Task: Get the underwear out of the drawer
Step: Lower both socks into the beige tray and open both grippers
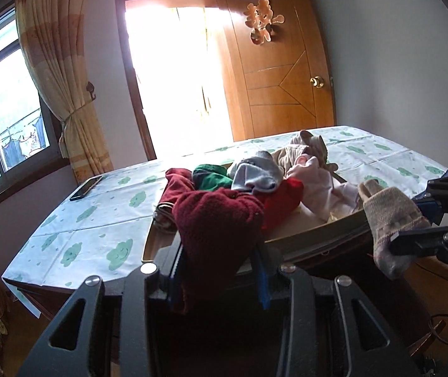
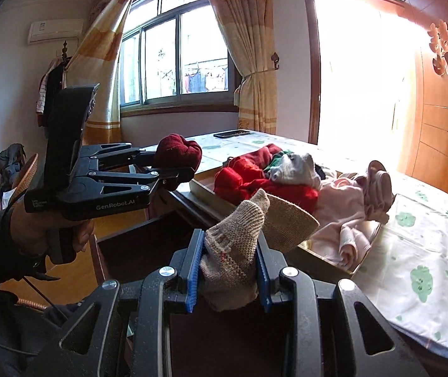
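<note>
Clamped between blue pads low in the left-wrist view: a dark red knit garment [image 1: 217, 223], bunched, held by the left gripper [image 1: 220, 279], jaws closed on it. Seen again at centre left of the right-wrist view, same red bundle [image 2: 178, 150] pinched at the fingertips of that gripper [image 2: 176, 169], a hand [image 2: 51, 229] wrapped round the handle below. Low centre there, a beige knit garment [image 2: 239, 235] squeezed tight in the right gripper [image 2: 228, 270], cloth sticking up past the pads; showing too at far right of the left-wrist view [image 1: 390, 220]. Just behind, a shallow tray [image 2: 368, 245] heaped with clothes [image 2: 286, 172]: red, green, grey, pale pink. Under it, a table cloth with green clouds [image 1: 98, 216]. On the cloth toward centre left, a dark phone [image 1: 86, 187]. Beyond, upper right, a wooden door [image 1: 280, 72]; far left, curtain [image 1: 57, 72] and window [image 1: 3, 110].
</note>
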The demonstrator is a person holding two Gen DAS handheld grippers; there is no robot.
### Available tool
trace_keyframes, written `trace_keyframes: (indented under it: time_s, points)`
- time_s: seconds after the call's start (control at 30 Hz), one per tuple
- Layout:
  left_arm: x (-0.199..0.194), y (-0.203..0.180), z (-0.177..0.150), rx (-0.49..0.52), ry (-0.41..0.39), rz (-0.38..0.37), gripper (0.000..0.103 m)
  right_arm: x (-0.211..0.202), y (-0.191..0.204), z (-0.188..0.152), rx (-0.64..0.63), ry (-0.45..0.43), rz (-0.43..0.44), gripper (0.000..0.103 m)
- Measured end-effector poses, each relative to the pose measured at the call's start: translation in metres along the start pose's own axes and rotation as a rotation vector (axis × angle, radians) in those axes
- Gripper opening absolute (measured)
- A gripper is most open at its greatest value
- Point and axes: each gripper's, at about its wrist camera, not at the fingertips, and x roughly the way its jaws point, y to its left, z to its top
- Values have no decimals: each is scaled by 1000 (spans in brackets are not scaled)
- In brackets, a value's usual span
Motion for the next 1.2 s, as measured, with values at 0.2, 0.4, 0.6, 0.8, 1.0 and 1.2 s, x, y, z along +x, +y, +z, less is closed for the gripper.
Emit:
trace_keyframes:
  time_s: [0.2,0.4,0.6,0.8,1.0,1.2]
  points:
    - [18,2,21,24,5,13,37,8,-12,17,-2,-4,-22,32]
    - [43,6,39,28,27,24,37,18,-26,37,0,-10,-50,32]
    - [65,10,49,43,48,49,37,31,-44,58,-1,-9,-86,32]
    - [86,17,59,25,76,57,37,52,-64,77,40,1,-122,32]
    - [108,19,65,6,112,65,37,81,-87,87,82,37,-156,32]
    - [132,19,62,-14,171,53,37,106,-107,87,161,90,-162,32]
